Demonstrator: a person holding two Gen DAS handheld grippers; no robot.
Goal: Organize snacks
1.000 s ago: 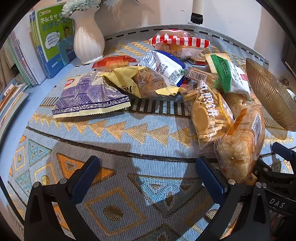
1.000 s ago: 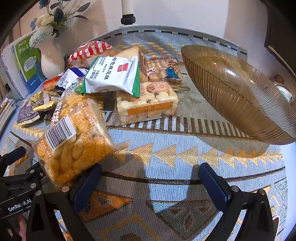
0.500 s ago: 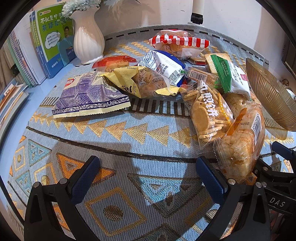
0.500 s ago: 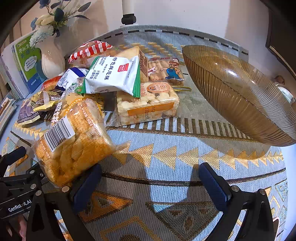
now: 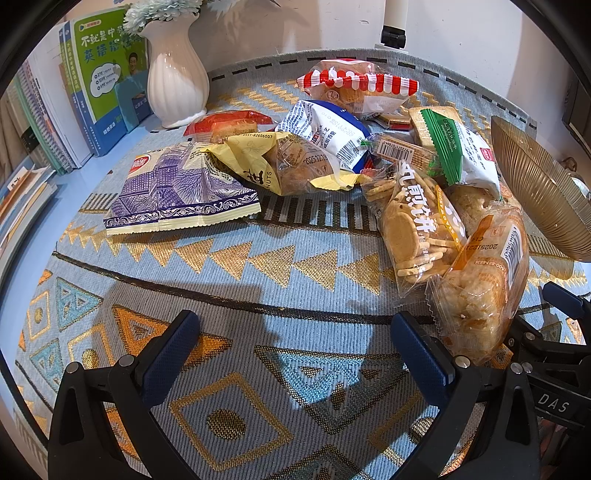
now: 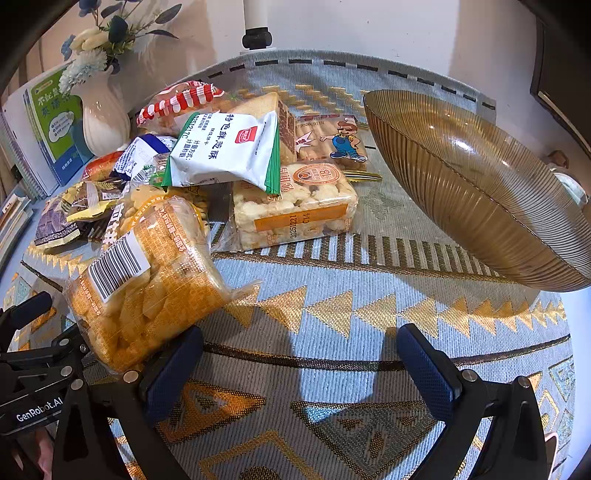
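A pile of snack packets lies on a patterned cloth (image 5: 258,280). In the left wrist view I see a purple packet (image 5: 177,192), a yellow nuts packet (image 5: 273,166), a round-biscuit bag (image 5: 413,221) and an orange rice-cracker pack (image 5: 480,284). My left gripper (image 5: 291,347) is open and empty above bare cloth, short of the pile. My right gripper (image 6: 299,362) is open and empty; its left finger (image 6: 173,365) sits beside the same orange pack (image 6: 144,280). Behind it lie a white-green packet (image 6: 229,151) and another rice-cracker pack (image 6: 295,206).
An amber ribbed glass bowl (image 6: 480,192) stands at the right, also in the left wrist view (image 5: 539,184). A white vase (image 5: 177,81) and upright books (image 5: 107,74) stand at the back left. A white post (image 6: 255,22) rises at the rear.
The right gripper has edged slightly forward toward the pile, so the orange pack looks a little nearer. The left gripper has barely moved.
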